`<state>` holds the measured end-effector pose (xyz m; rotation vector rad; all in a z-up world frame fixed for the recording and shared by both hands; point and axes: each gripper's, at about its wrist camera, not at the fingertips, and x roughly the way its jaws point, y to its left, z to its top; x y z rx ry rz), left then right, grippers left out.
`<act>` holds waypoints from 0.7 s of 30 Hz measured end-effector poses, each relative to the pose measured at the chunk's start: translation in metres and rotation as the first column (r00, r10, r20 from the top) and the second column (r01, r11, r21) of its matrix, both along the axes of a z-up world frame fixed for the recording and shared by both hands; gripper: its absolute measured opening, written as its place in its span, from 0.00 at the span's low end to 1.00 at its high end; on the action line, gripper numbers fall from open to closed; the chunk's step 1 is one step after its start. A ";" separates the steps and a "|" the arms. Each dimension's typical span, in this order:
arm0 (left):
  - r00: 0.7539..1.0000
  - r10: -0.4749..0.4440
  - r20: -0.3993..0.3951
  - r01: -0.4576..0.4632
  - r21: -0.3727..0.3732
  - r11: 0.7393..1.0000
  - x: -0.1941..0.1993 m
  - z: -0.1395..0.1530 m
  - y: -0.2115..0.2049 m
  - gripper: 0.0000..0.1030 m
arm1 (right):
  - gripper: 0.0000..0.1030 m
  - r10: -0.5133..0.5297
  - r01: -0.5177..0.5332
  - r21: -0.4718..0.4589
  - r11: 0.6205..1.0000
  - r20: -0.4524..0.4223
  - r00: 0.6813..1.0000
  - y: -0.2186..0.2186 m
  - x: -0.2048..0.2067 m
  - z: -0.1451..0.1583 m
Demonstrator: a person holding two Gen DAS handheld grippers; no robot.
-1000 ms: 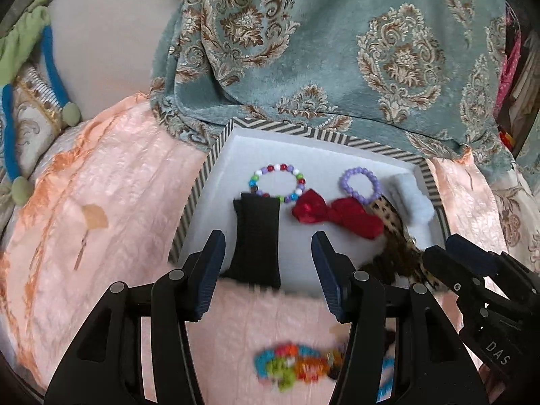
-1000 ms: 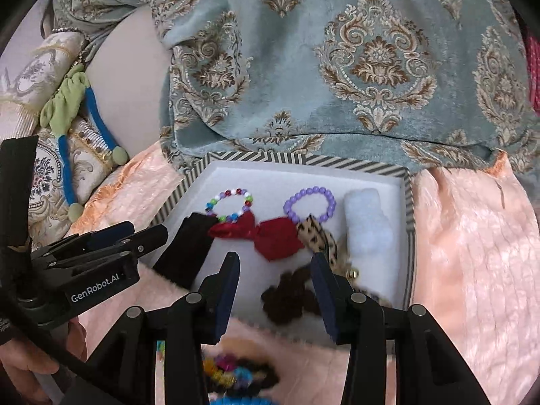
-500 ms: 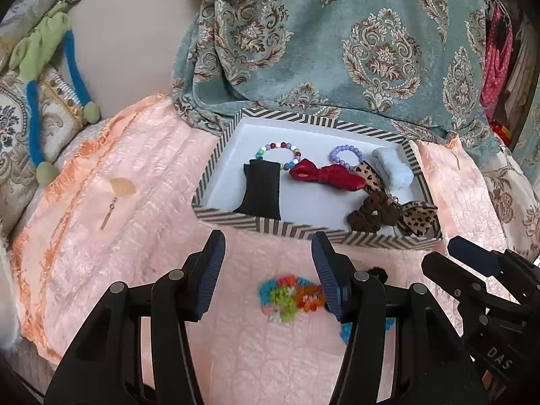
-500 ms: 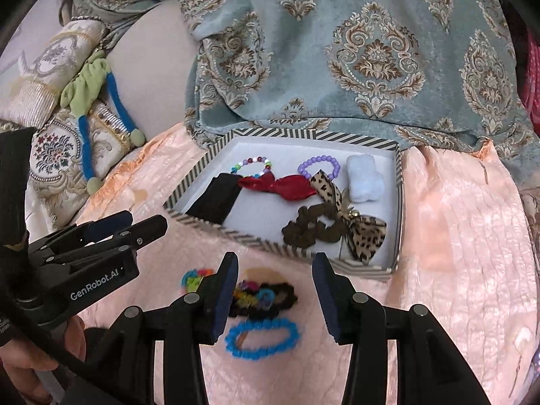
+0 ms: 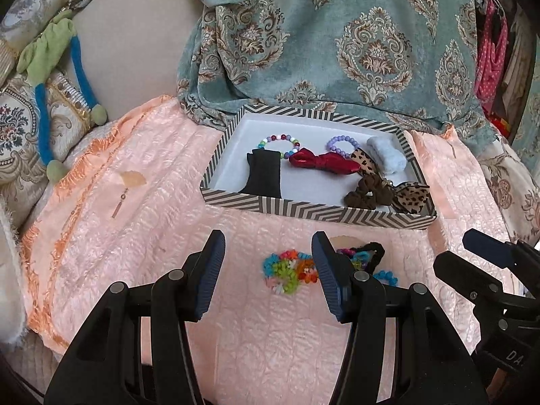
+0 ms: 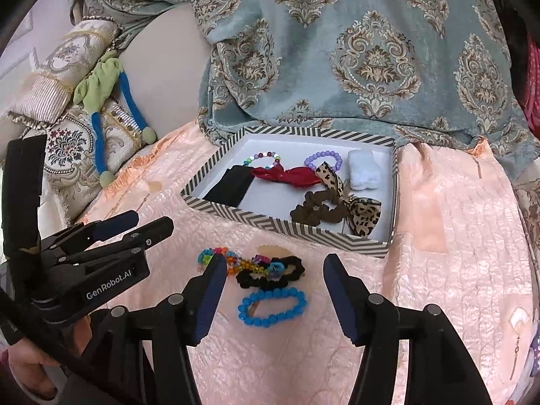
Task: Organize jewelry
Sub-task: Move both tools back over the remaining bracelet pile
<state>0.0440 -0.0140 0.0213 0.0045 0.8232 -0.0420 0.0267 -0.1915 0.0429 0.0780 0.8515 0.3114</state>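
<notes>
blue bead bracelet (image 6: 272, 307) lies on the pink bedspread (image 6: 455, 270) between the right claw's (image 6: 272, 295) just-widened, empty jaws; left claw (image 5: 267, 276) gapes over colourful bead bracelet (image 5: 287, 270).

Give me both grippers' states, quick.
Left gripper: open, holding nothing.
Right gripper: open, jaws have just been opening, nothing gripped.

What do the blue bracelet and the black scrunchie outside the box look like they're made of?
Blue bracelet: faceted beads, likely glass or plastic; they look glossy and translucent, strung in a loop.
Black scrunchie: soft matte fabric, probably gathered over elastic; its ruffled surface shows no shine. A multicoloured bead piece lies over it.
</notes>
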 end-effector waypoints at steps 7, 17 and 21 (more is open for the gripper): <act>0.999 -0.017 -0.039 0.015 -0.056 0.998 0.000 -0.004 0.007 0.55 | 0.56 -0.002 0.002 -0.005 1.000 -0.006 1.000 -0.005 -0.005 -0.003; 0.989 0.007 -0.146 -0.031 -0.166 0.986 0.014 -0.025 0.034 0.58 | 0.56 -0.015 0.017 0.011 1.000 -0.129 0.991 -0.023 0.005 -0.052; 0.983 0.008 -0.182 -0.042 -0.185 0.982 0.019 -0.036 0.038 0.58 | 0.51 0.003 0.001 0.026 1.000 -0.156 0.988 -0.021 0.009 -0.068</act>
